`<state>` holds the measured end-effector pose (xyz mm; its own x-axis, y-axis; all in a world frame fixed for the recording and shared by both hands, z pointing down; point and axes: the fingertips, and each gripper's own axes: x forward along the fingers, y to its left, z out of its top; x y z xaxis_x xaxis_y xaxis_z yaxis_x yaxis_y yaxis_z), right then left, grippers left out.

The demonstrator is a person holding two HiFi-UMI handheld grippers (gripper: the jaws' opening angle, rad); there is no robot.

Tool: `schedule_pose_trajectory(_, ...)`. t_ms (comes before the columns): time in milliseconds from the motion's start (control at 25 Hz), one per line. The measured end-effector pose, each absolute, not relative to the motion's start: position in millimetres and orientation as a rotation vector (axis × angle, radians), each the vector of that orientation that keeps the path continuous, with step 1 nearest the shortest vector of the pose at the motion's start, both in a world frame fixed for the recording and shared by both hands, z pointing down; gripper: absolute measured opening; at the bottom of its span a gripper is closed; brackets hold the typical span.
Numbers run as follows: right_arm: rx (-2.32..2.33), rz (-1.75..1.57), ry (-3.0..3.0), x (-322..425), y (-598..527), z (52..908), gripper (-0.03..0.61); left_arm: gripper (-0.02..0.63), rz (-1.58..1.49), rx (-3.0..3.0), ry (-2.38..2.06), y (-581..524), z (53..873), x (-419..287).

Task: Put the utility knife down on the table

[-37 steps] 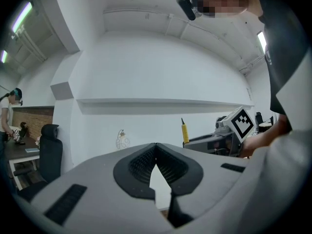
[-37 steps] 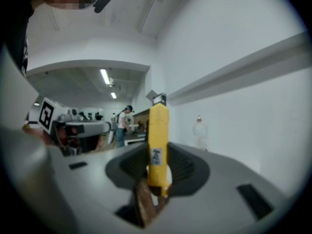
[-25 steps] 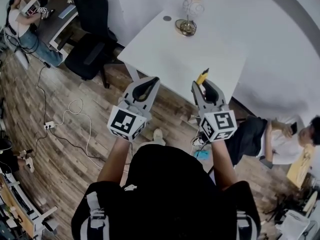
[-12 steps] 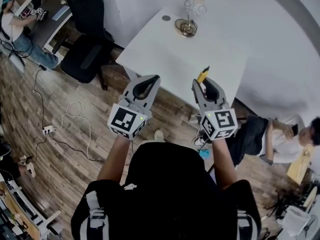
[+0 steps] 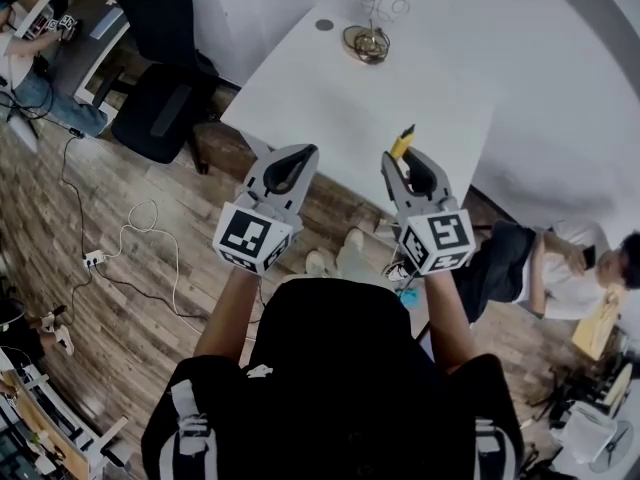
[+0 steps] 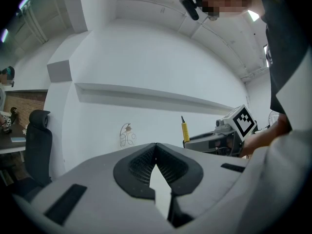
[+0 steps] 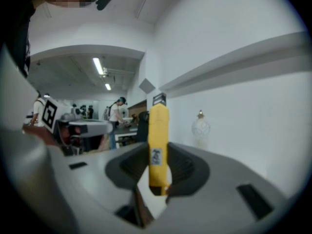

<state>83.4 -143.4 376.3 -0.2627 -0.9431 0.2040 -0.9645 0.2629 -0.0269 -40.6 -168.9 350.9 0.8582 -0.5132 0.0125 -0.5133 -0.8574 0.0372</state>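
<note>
A yellow utility knife [image 5: 402, 142] [image 7: 158, 145] stands upright between the jaws of my right gripper [image 5: 404, 164] [image 7: 158, 172], which is shut on its lower end; its dark tip points up and forward. The knife hangs over the near edge of the white table [image 5: 400, 88]. From the left gripper view the knife [image 6: 185, 132] shows to the right, sticking up from the right gripper. My left gripper [image 5: 292, 164] [image 6: 156, 161] is level with the right one, to its left, over the table's near-left edge, its jaws shut with nothing between them.
A small wire lamp with a glass globe [image 5: 372, 20] stands at the table's far side, and a dark round spot [image 5: 324, 25] lies near it. A black office chair [image 5: 160, 78] is left of the table. A seated person [image 5: 545, 268] is at the right. Cables [image 5: 140, 238] lie on the wooden floor.
Both grippers have edged forward toward the table, the knife's tip now reaching over its near edge. The grip on the knife is unchanged.
</note>
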Motion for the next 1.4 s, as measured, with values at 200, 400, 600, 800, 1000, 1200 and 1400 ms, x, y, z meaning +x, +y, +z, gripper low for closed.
schedule_pose_trajectory(200, 1.783, 0.252, -2.383, 97, -158, 384, 0.135, 0.021, 0.034, 2.969, -0.834, -180, 361, -22)
schedule_pose_trajectory(400, 1.728, 0.298, -2.398, 109, -176, 399, 0.135, 0.021, 0.062, 2.935, -0.859, -194, 372, -7)
schedule_pose_trajectory(600, 1.674, 0.316, -2.403, 125, -187, 414, 0.135, 0.021, 0.089, 2.905, -0.891, -203, 385, 12)
schedule_pose_trajectory(800, 1.606, 0.354, -2.398, 133, -201, 424, 0.135, 0.021, 0.12, 2.871, -0.903, -213, 392, 23)
schedule_pose_trajectory(1000, 1.538, 0.385, -2.387, 142, -218, 447, 0.135, 0.021, 0.16, 2.846, -0.927, -225, 407, 31)
schedule_pose_trajectory(1200, 1.419, 0.444, -2.367, 136, -224, 470, 0.135, 0.021, 0.206, 2.824, -0.94, -228, 419, 31)
schedule_pose_trajectory(1400, 1.277, 0.467, -2.353, 127, -227, 497, 0.135, 0.021, 0.275, 2.802, -0.95, -228, 439, 37)
